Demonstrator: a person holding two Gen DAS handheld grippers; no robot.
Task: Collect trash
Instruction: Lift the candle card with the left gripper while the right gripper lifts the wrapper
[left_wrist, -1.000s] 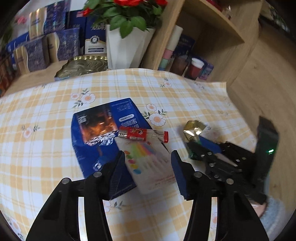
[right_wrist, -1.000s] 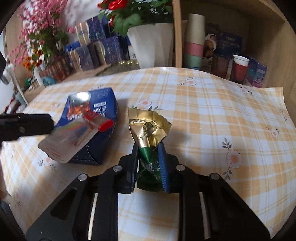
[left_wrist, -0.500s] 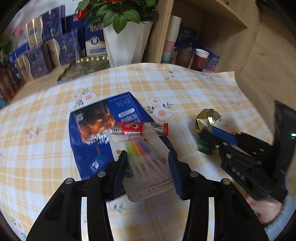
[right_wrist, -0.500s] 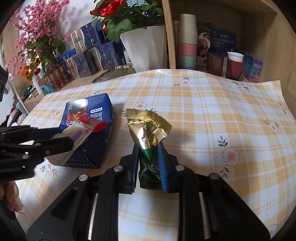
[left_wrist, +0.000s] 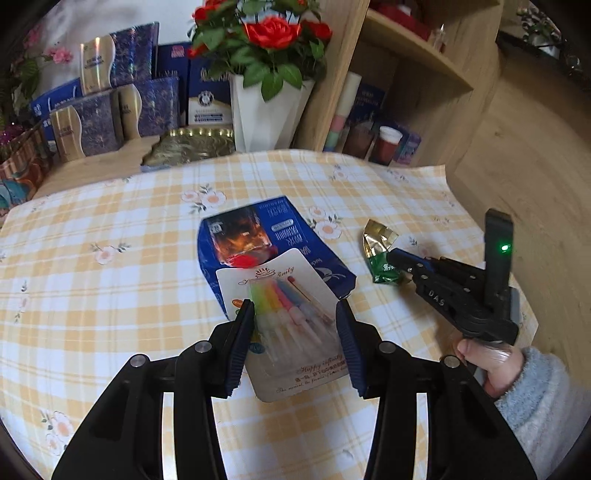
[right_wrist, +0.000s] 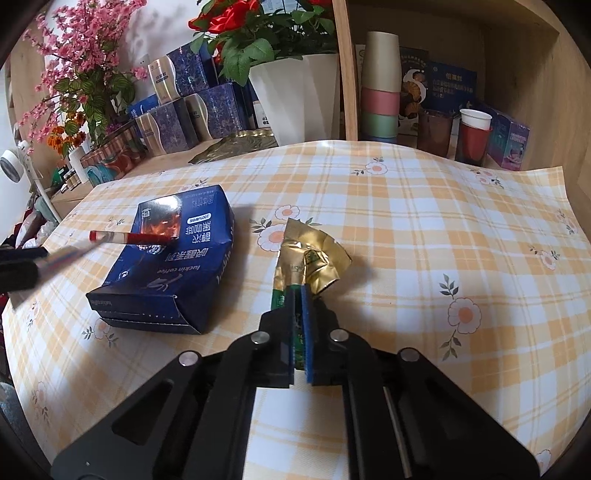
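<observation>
My right gripper (right_wrist: 298, 291) is shut on a green and gold foil wrapper (right_wrist: 310, 254), held just above the checked tablecloth; it also shows in the left wrist view (left_wrist: 382, 254). My left gripper (left_wrist: 295, 314) has its jaws on either side of a white candle card (left_wrist: 284, 314) that looks lifted off the blue coffee box (left_wrist: 258, 236). In the right wrist view the card (right_wrist: 64, 254) shows edge-on beside the box (right_wrist: 173, 258). A red tube (right_wrist: 129, 237) lies on the box.
A white vase of red roses (left_wrist: 258, 110), blue gift boxes (left_wrist: 110, 110) and a gold tray (left_wrist: 188, 146) stand at the back. A wooden shelf (right_wrist: 443, 110) holds stacked cups and a red cup. The table edge (left_wrist: 491, 258) is at the right.
My left gripper has narrowed on the candle card and raised it off the blue box, leaving the red tube there. My right gripper has squeezed tighter on the foil wrapper.
</observation>
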